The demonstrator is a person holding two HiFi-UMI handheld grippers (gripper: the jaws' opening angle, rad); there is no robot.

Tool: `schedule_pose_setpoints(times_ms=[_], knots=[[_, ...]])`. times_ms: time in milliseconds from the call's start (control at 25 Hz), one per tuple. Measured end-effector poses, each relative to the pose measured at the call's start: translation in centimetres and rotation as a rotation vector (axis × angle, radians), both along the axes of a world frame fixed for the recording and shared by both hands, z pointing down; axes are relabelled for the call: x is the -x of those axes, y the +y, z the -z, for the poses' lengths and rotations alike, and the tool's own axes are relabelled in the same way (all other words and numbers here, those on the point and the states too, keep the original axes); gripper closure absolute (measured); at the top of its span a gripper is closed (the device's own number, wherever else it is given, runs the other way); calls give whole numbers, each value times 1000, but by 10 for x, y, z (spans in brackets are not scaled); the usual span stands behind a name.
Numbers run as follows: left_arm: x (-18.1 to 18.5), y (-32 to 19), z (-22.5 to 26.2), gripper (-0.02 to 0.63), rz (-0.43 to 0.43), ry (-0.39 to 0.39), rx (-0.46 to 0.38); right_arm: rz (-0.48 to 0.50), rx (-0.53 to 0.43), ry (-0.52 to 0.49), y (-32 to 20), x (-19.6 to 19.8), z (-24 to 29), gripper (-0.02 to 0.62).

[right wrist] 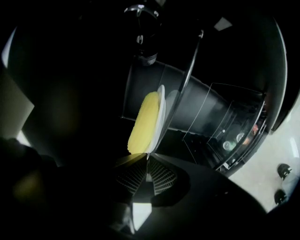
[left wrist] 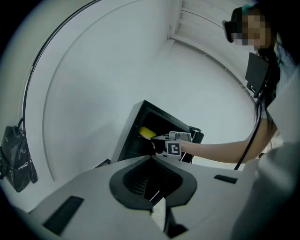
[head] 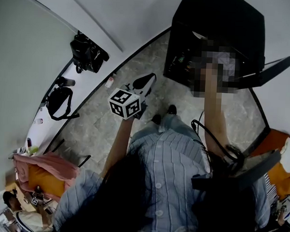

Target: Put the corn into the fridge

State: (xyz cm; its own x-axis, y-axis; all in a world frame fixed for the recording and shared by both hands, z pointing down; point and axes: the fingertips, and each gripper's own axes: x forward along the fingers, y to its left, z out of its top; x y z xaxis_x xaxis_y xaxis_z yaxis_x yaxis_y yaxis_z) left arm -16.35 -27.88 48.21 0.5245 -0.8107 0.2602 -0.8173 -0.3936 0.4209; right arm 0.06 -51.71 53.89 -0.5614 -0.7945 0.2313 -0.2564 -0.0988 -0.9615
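Right tool (right wrist: 146, 160): jaws pinch the near end of the corn (right wrist: 144, 123) and its pale wrapper, with the arm reaching into the black fridge (head: 222, 25).
Corn: in the air inside the dark fridge opening, pointing away from the tool; it rests on nothing I can see.
Left tool (left wrist: 153, 206): jaws pressed together with nothing between them, held well back from the fridge.
Step in hand: probably setting the corn down on a shelf.
Doing it well: lower until the far end bears on a shelf, then spread the jaws and draw straight back.
Risk: the grip is at one end only, so the cob may swing or slip from its wrapper.
Fridge door (head: 275, 66): stands open.
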Motion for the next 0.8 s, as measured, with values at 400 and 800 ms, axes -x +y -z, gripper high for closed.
schedule_pose_setpoints(times_ms=[400,800], knots=[[7,6,-1,598,13,-14,10,27,-28,91,-5,4,5,566],[2,11,-1,598,-23,-7,5,48,-62,131,21,-1,13,566]])
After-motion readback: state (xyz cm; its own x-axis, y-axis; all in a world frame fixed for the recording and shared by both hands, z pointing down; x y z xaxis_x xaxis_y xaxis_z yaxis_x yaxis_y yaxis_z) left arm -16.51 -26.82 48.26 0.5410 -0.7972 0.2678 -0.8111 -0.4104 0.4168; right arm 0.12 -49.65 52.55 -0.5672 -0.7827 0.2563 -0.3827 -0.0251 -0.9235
